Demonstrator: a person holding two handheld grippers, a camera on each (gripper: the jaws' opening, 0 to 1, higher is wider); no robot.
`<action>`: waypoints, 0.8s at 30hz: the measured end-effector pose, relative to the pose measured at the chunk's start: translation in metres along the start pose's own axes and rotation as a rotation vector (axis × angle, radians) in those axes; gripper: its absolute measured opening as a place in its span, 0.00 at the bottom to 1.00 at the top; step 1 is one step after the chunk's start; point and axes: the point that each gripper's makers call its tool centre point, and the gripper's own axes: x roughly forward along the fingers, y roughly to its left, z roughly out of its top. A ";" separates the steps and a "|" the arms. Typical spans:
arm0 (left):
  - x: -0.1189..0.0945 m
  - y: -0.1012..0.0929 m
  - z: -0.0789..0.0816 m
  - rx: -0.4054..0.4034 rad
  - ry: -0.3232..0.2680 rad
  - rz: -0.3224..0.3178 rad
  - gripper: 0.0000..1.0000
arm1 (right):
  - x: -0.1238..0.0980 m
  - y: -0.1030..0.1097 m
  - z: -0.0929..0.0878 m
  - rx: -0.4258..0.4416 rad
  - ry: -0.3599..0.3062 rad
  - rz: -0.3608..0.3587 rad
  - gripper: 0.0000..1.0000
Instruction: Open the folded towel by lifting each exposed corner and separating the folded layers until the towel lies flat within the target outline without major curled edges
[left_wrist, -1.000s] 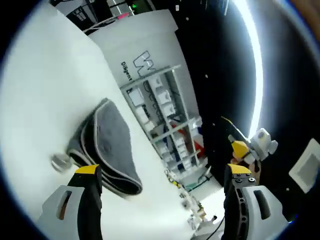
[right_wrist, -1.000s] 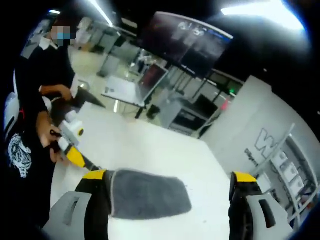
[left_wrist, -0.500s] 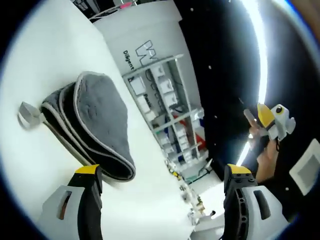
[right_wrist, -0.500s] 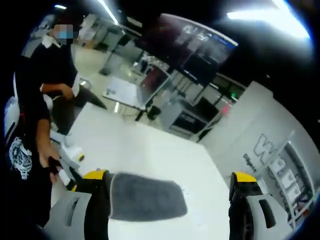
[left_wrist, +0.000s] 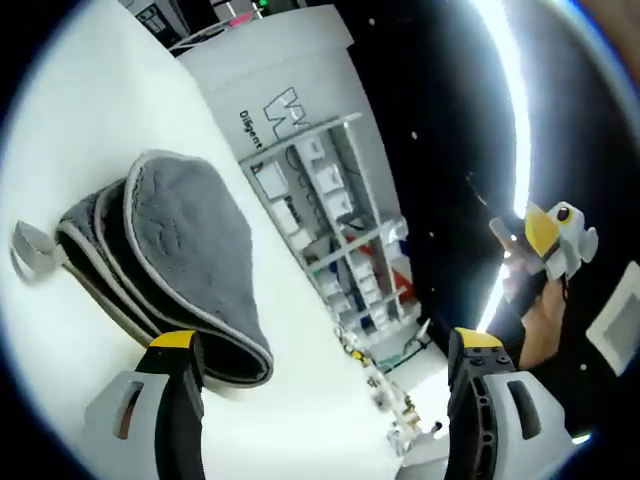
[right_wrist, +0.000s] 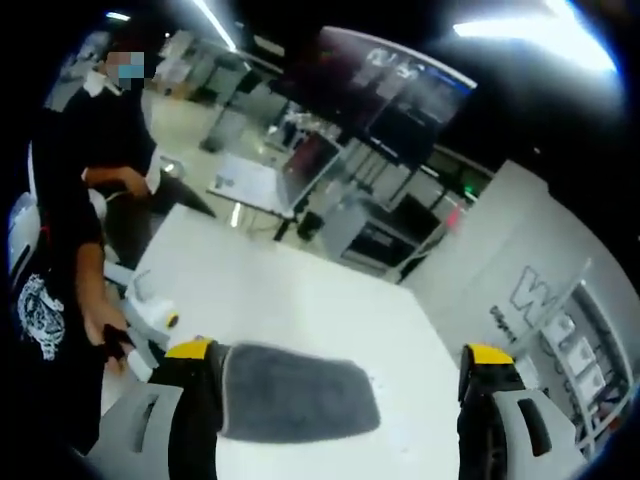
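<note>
two grippers, both with jaws spread wide and nothing between them. the left gripper (left_wrist: 318, 400) hangs just short of the folded grey terry towel with pale piped edging (left_wrist: 170, 260), which lies on the white table top (left_wrist: 70, 130). the near fold bulges right beside the left jaw, layers stacked and edges showing along the left side, so this looks like a lineup for picking a corner, judged not seen. the right gripper (right_wrist: 340, 410) looks across the same towel (right_wrist: 295, 395) from another side, its left jaw overlapping the towel's near left end, contact unclear. no layer is lifted yet, the task is at its start. no target outline can be made out on the table.

around: a small pale tag-like bit (left_wrist: 30, 250) sits at the towel's far left edge, too small to name. a white branded panel with dark lettering (left_wrist: 270, 110) and a shelf rack of small boxes (left_wrist: 330, 230) stand beyond the table's far edge. a person in a dark printed shirt (right_wrist: 45, 300) stands at the left. nothing sits on the towel or blocks its corners.
</note>
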 end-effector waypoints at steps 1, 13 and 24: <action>0.000 0.002 0.000 -0.011 0.001 0.008 1.00 | 0.000 0.000 -0.001 0.001 0.004 -0.001 1.00; -0.007 0.001 0.020 0.015 -0.086 0.011 1.00 | 0.005 0.005 -0.006 0.011 0.002 0.010 1.00; -0.020 0.006 0.052 0.070 -0.187 0.060 1.00 | 0.009 0.007 -0.009 0.010 0.006 0.020 1.00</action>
